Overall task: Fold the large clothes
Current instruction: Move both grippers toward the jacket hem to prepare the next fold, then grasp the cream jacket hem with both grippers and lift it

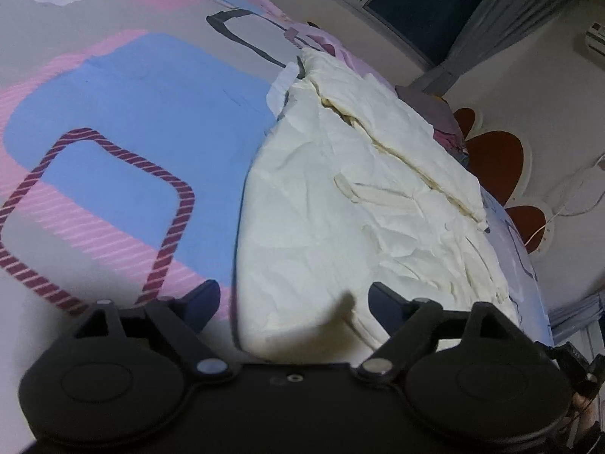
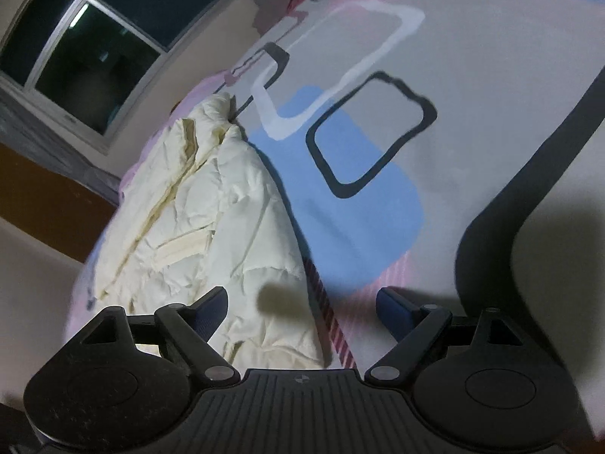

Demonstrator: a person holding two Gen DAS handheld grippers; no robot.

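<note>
Where the patterned bedsheet [image 1: 124,113] covers the bed, one cream jacket [image 1: 340,208] lies crumpled along its edge, near the wall. Dark window [image 2: 87,49] behind. Only the left view shows red headboard petals [image 1: 495,162] and a wall AC unit [image 1: 595,38]. Two grippers: left gripper [image 1: 293,299] and right gripper [image 2: 302,302] both spread wide, holding nothing, over the jacket's near hem.

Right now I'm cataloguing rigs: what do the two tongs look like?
Both are black plastic with round disc housings, silver pivot screws and dark blue finger pads. The left tongs have a smooth flat base; the right tongs have a ribbed base with a small round marker.
</note>
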